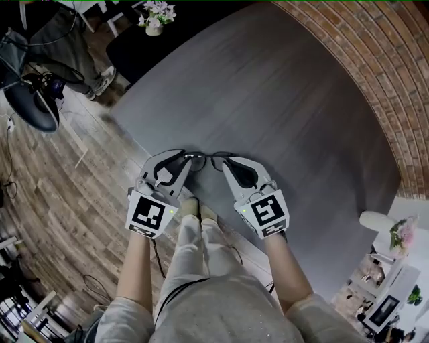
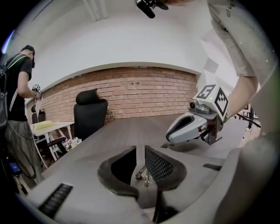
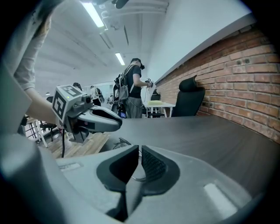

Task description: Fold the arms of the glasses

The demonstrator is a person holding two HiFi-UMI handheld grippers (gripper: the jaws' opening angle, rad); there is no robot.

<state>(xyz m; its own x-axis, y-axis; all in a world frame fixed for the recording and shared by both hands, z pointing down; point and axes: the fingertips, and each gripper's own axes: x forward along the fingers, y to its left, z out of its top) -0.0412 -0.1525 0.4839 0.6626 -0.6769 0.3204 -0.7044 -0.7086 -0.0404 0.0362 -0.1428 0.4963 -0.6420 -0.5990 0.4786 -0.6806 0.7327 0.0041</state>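
Down near the table's (image 1: 281, 100) edge closest to the person, the glasses (image 1: 209, 159) lay on the grey top, just below the centre of the head view, their thin dark frame running across between the two grippers. The left gripper (image 1: 188, 161) came at them from about 8 o'clock and the right gripper (image 1: 226, 163) from about 4 o'clock, so the two sets of tips pointed inward at opposite ends of the frame.

Seen along its own jaws, the left gripper (image 2: 140, 151) had its pads a little apart. A small metal part of the glasses (image 2: 142, 174), seemingly a hinge end, sat low in the gap and nearer the right-hand pad, with no clear squeeze on it. From there the right gripper (image 2: 170, 136) stood at 2 o'clock, its tips low over the table.

In its own view, the right gripper (image 3: 140, 151) had its pads drawn almost together, with only a slit between them, closed on a thin curved wire of the glasses (image 3: 136, 178) that showed just beneath them. The left gripper (image 3: 118, 124) hung at 10 o'clock in that view.

A brick wall (image 1: 375, 74) curved round the table's far side at 2 o'clock in the head view, a pot of flowers (image 1: 157, 17) stood at 11 o'clock, and the wooden floor (image 1: 60, 187) spread at 9 o'clock. A black office chair (image 2: 89, 116) stood at the table's far end, and a person with a backpack (image 2: 17, 109) stood at 9 o'clock in the left gripper view.
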